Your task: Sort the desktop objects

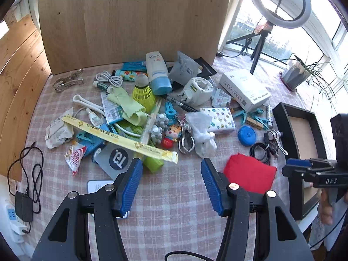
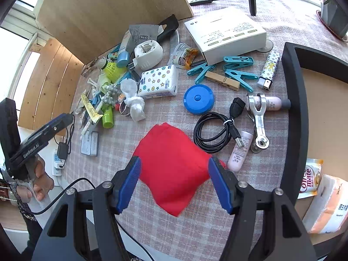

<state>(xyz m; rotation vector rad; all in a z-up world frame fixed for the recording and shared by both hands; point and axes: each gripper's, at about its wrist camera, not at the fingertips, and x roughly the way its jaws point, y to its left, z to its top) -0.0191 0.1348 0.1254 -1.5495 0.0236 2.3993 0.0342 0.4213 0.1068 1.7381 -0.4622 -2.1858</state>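
A folded red cloth [image 2: 171, 165] lies on the checked tablecloth; it also shows in the left wrist view [image 1: 250, 173]. My right gripper [image 2: 174, 187] is open, its blue pads on either side of the cloth's near part. My left gripper [image 1: 171, 187] is open and empty above bare cloth, in front of a heap of small items: a yellow shuttlecock [image 1: 143, 92], an AQUA tube [image 1: 157, 71], a star-print tissue pack [image 1: 219, 120]. A dark tray [image 2: 291, 108] at the right holds a creamer packet [image 2: 310, 179] and a tissue pack [image 2: 326, 208].
A white box [image 2: 226, 33], teal clothespins [image 2: 237, 71], a lighter [image 2: 268, 70], a blue round case [image 2: 198, 99], a black USB cable [image 2: 214, 130] and pink tubes [image 2: 240, 151] lie near the tray. A wooden board [image 1: 130, 19] stands behind the heap. A ring light [image 1: 278, 2] stands at the back right.
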